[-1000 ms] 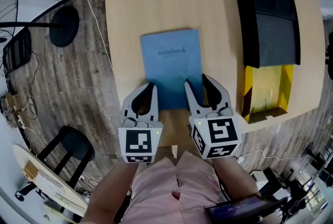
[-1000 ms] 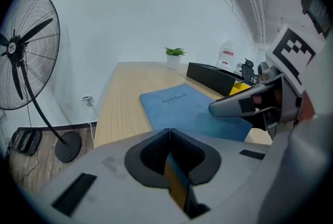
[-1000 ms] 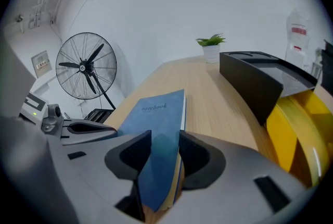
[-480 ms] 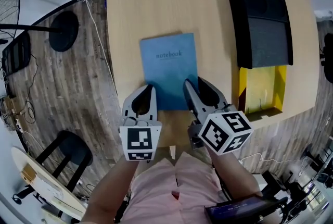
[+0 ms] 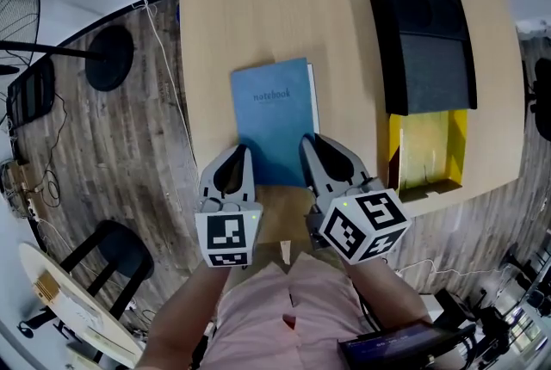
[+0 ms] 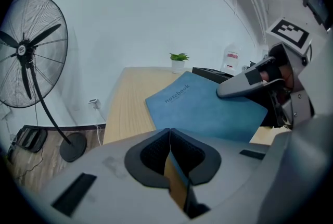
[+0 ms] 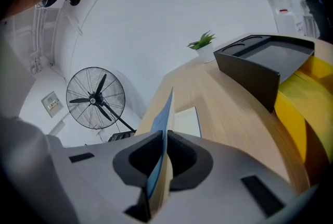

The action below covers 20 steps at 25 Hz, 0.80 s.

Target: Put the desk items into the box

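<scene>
A blue notebook (image 5: 274, 119) lies near the front edge of the wooden desk (image 5: 250, 7). My left gripper (image 5: 232, 172) is shut on its near left corner. My right gripper (image 5: 320, 155) is shut on its near right edge and rolled sideways. In the right gripper view the blue cover (image 7: 165, 113) stands edge-up between the jaws of that gripper (image 7: 164, 137), with a white page (image 7: 187, 120) showing beside it. The left gripper (image 6: 169, 132) view shows the notebook (image 6: 203, 106) tilted ahead. The box (image 5: 426, 144), with a black lid and a yellow inside, stands open to the right.
A small potted plant (image 7: 204, 47) and a bottle (image 7: 278, 1) stand at the desk's far end. A standing fan (image 6: 28, 51) is on the floor to the left, with its base (image 5: 109, 58) beside the desk. A black chair (image 5: 116, 243) sits at lower left.
My right gripper has rolled and shifted slightly left, lifting the notebook's right side so a white page strip shows. The left gripper has barely moved.
</scene>
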Tool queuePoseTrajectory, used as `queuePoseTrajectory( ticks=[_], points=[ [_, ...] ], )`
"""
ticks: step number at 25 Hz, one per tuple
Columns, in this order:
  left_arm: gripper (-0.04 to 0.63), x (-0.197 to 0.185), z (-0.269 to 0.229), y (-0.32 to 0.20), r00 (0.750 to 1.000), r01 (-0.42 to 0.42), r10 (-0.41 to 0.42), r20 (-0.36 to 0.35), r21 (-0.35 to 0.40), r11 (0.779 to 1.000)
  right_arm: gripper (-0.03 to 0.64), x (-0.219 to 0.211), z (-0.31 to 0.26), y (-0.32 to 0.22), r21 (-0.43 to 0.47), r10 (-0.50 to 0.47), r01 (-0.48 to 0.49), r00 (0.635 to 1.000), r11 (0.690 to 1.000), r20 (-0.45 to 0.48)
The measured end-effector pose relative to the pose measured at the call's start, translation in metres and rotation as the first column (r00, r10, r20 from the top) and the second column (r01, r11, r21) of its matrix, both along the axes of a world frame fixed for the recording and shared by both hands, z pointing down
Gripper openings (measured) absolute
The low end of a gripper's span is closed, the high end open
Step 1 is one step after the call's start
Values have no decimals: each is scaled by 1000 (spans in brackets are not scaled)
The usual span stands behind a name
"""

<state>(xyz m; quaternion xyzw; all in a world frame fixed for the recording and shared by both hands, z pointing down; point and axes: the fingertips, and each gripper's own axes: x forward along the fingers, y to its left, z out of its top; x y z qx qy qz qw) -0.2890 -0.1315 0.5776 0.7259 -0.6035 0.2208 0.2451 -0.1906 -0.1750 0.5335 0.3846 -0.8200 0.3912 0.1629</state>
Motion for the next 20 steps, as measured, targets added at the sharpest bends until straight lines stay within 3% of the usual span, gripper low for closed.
queuePoseTrajectory(
  ticks=[12,20],
  points=[
    [15,-13,-84,7,998,62,-59,-26,138,988,28,-26,-50,19,97,-82,84,996,992,-24],
    [15,-19,-151,3,996,83,-71,-53,296,951,26,-26,-108,4,220,-46,38,998,975,30]
  ],
)
